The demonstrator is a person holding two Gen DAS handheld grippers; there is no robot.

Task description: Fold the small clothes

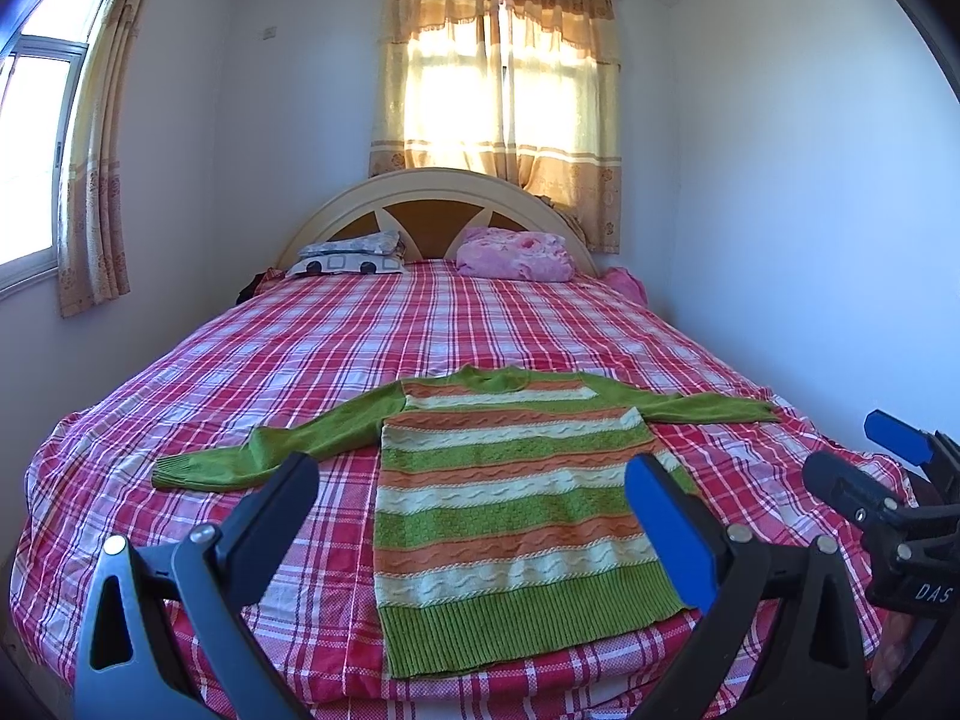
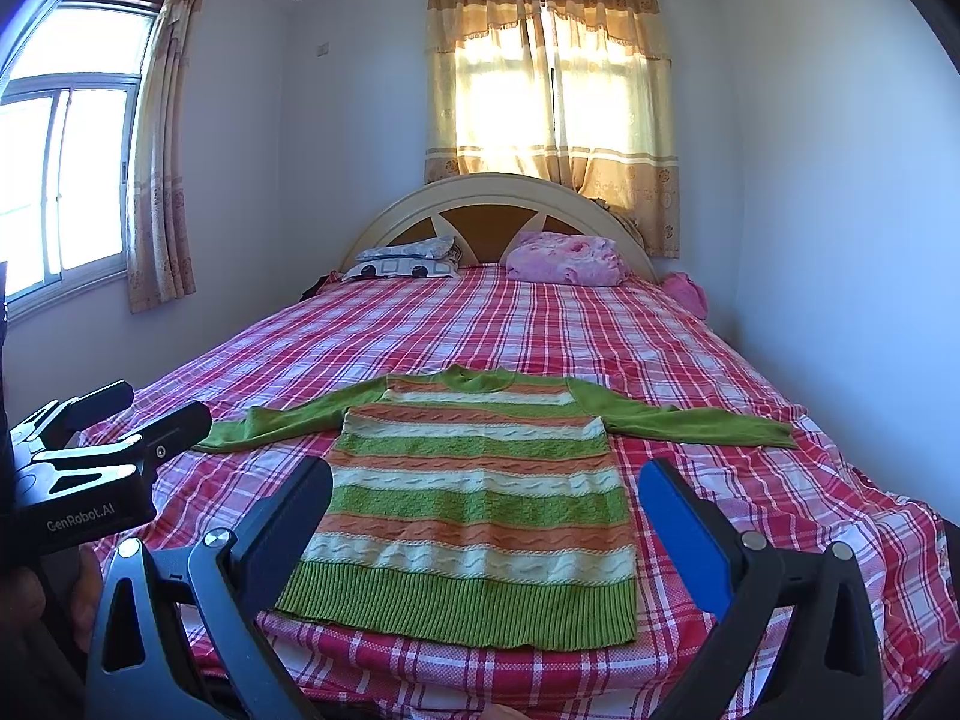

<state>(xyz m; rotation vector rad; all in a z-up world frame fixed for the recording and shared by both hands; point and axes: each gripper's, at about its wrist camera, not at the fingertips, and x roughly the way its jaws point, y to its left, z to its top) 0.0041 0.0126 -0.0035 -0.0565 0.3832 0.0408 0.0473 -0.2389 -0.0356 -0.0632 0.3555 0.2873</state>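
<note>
- A striped sweater [image 1: 504, 480] lies flat on its own near the foot of the bed [image 1: 240, 360], on the red-and-white checked sheet, hem toward the cameras and collar toward the headboard [image 1: 438, 192].
- Its body has green, orange and cream bands; both green sleeves are stretched outward — one to each side — resting on the sheet.
- The left gripper [image 1: 474, 480] hovers over the foot of the bed with its jaws spread wide, framing the lower part of the sweater and gripping nothing.
- The right gripper [image 2: 486, 486] is likewise spread wide and holds nothing, the sweater's hem showing between its fingers.
- Each gripper appears at the edge of the other's view: the right one [image 1: 888, 480] at the right side, the left one [image 2: 108, 426] at the left side.
- At the head of the bed sit a patterned pillow [image 1: 348, 258] and a pink bundle of bedding [image 1: 516, 255].
- Behind the headboard hangs a drawn yellow curtain [image 1: 498, 78]; a second window [image 1: 30, 150] is on the left wall.
</note>
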